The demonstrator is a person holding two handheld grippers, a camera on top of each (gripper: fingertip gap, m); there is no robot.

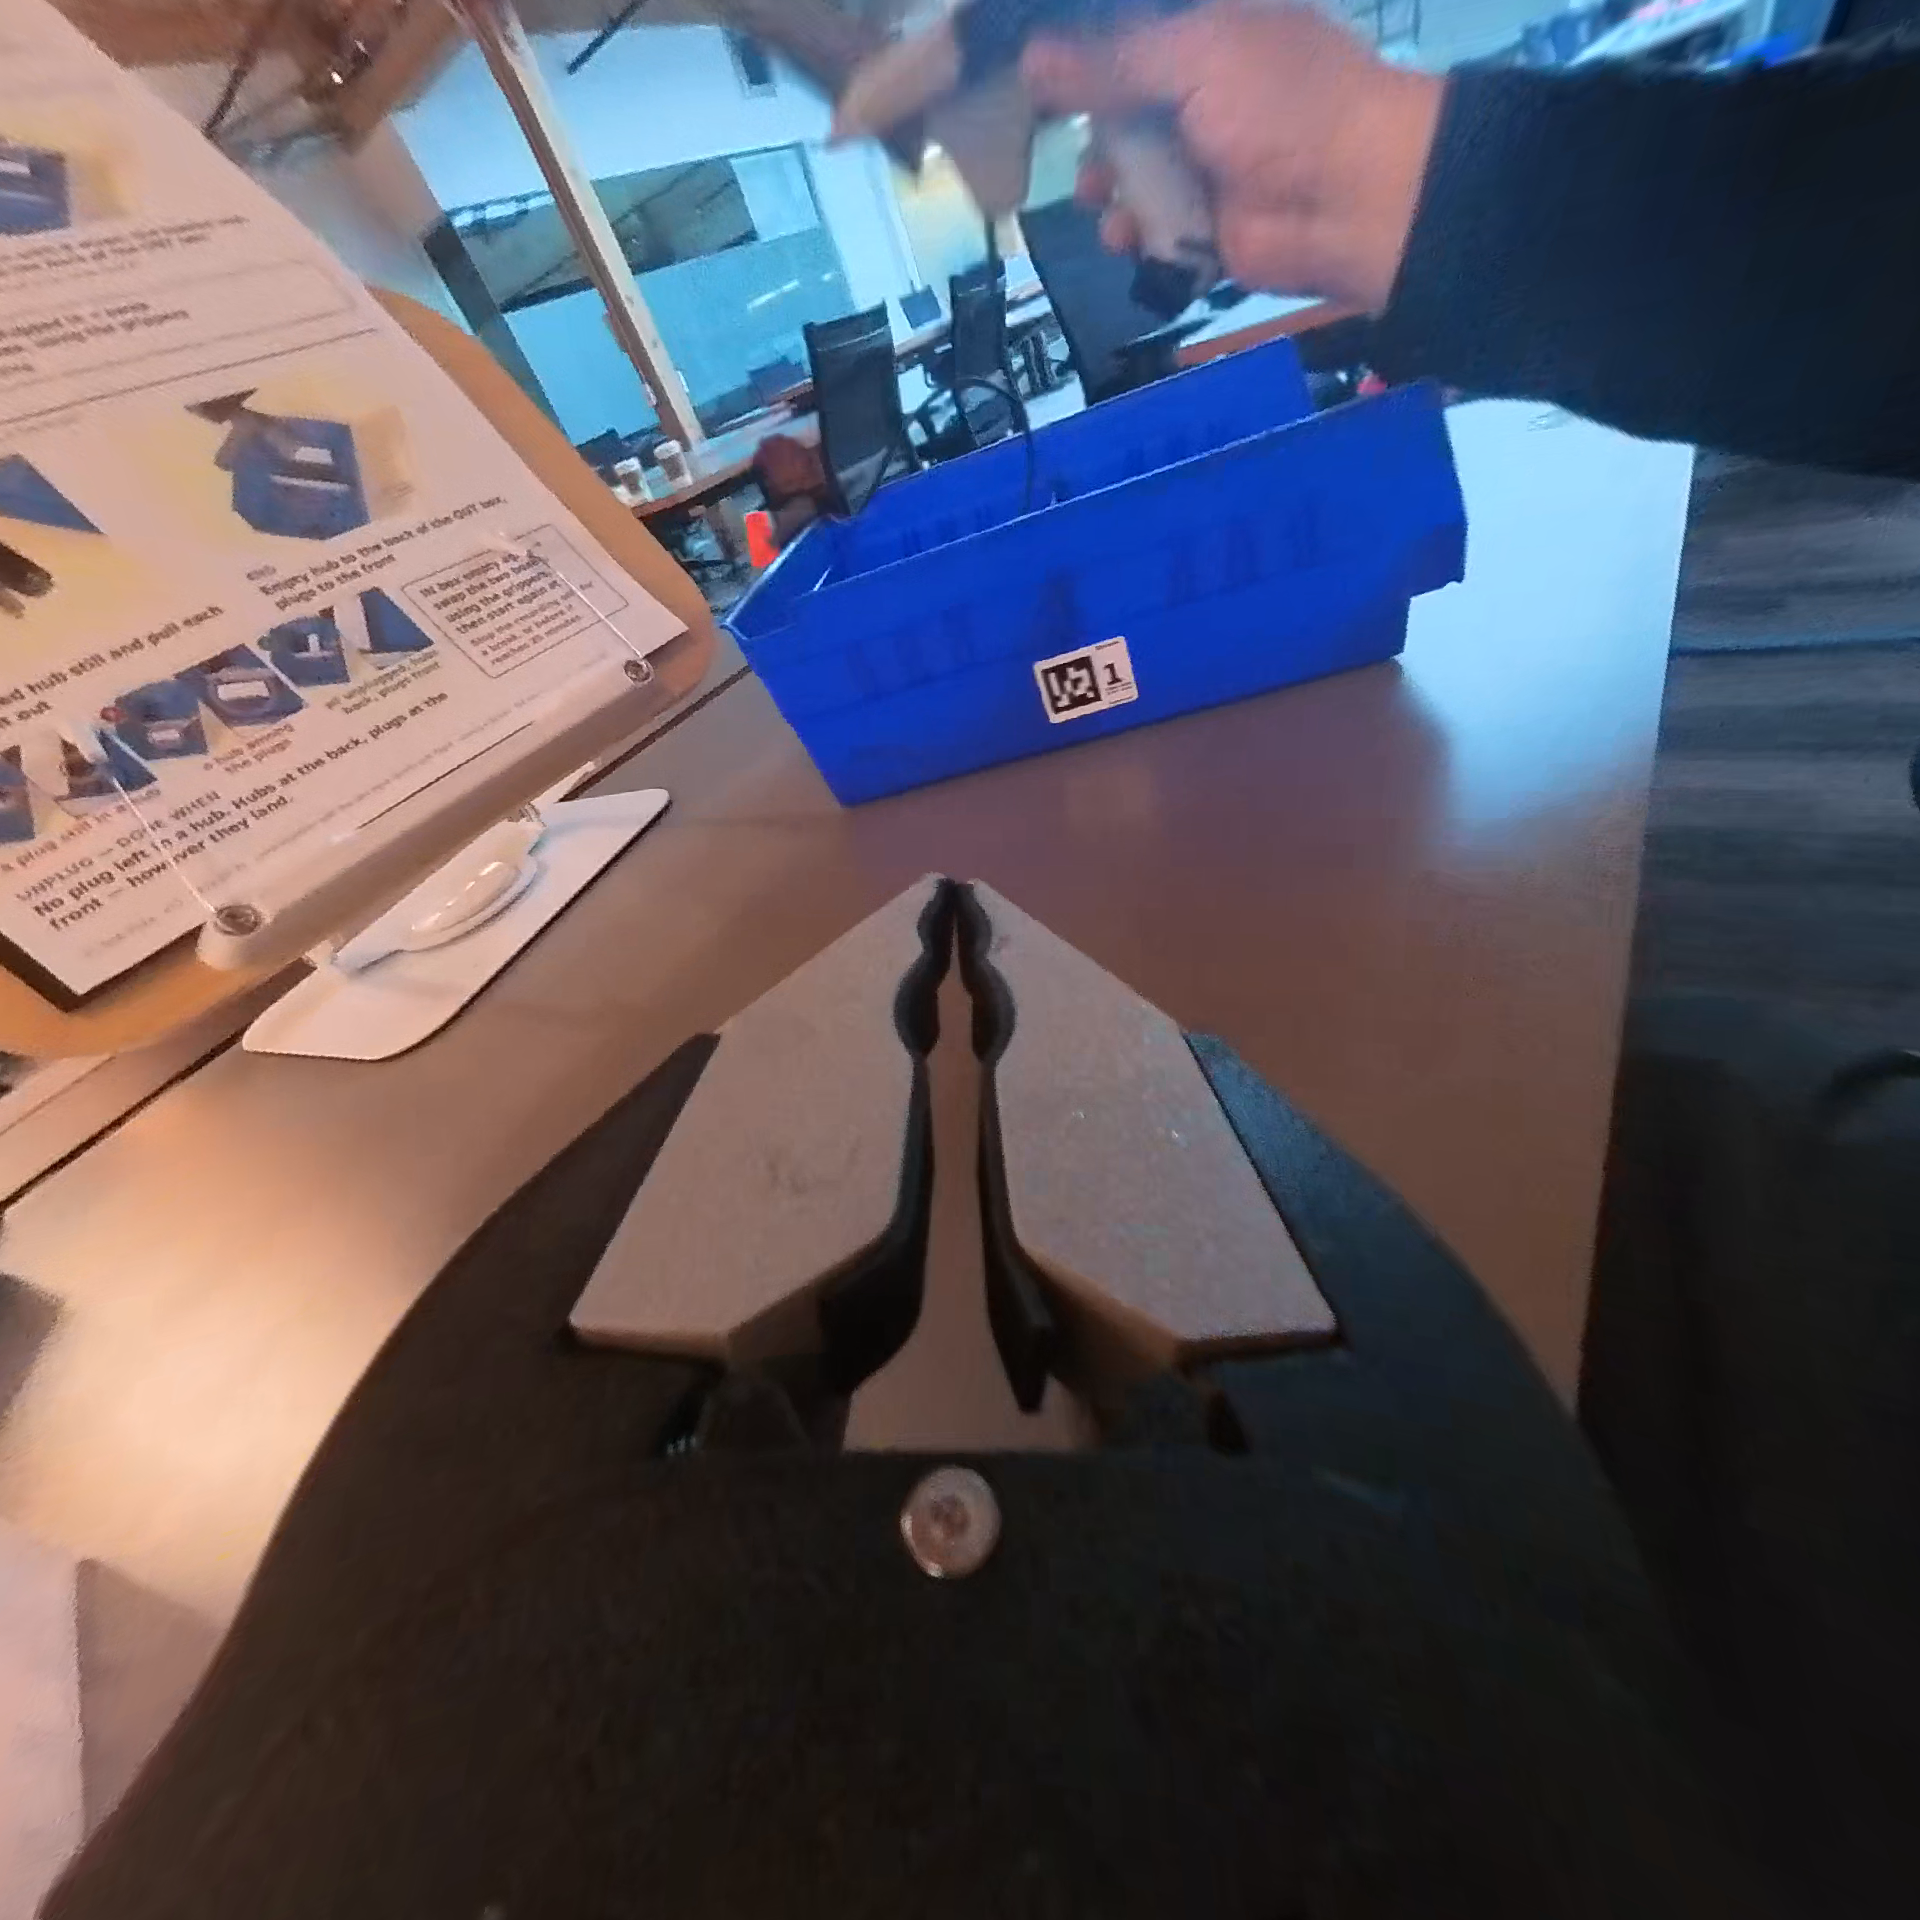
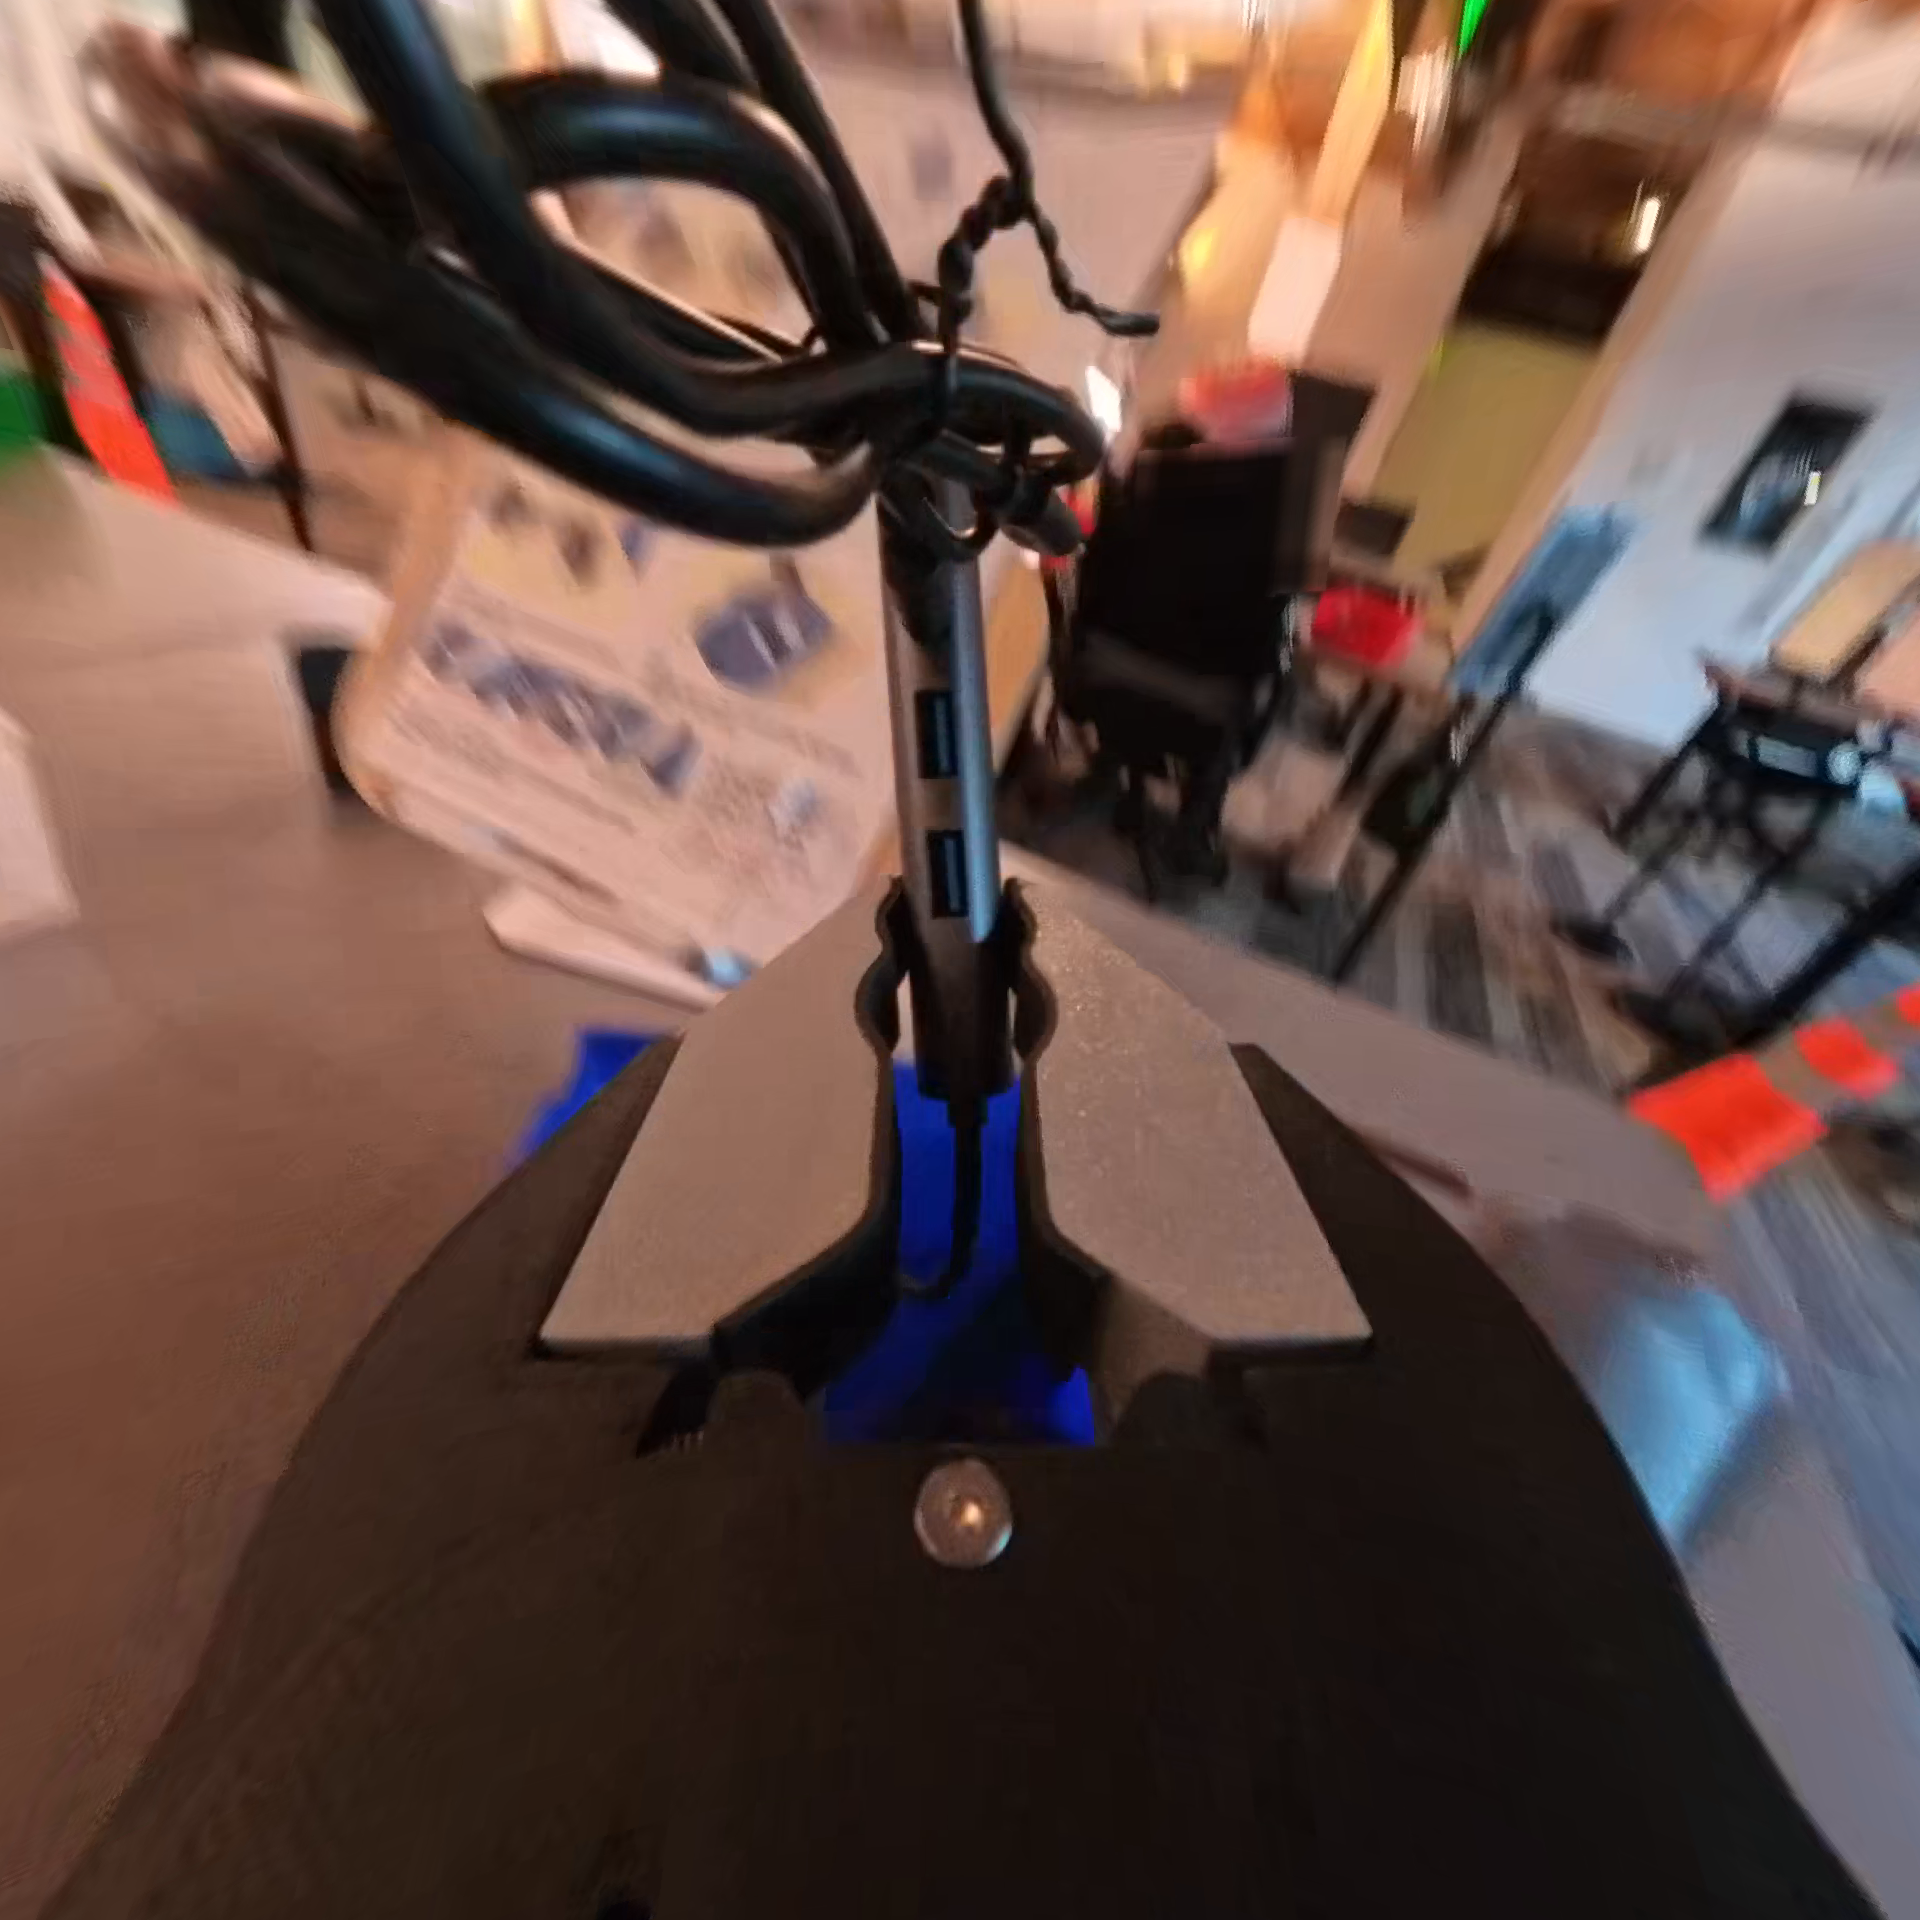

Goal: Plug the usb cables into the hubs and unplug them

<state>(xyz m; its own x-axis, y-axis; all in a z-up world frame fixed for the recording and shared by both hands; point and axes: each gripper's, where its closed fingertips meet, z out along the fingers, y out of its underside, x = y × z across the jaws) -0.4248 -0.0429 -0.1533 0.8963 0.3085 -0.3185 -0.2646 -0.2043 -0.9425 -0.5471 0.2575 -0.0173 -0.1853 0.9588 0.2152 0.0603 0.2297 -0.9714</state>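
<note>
Early in the task: grey hub [image 2: 951, 769] clamped in right gripper [image 2: 954, 940], lifted above blue bin [image 1: 1101, 613] with bundled cables [image 2: 582, 343] dangling, ports empty; left gripper [image 1: 958, 914] closed, holding nothing; all plugging and unplugging ahead.

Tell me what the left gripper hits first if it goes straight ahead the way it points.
Likely the blue bin. The left gripper is shut and empty, aimed across bare table at the bin's near wall. Depth is hard to judge; if it angles downward, the tabletop comes first.
</note>
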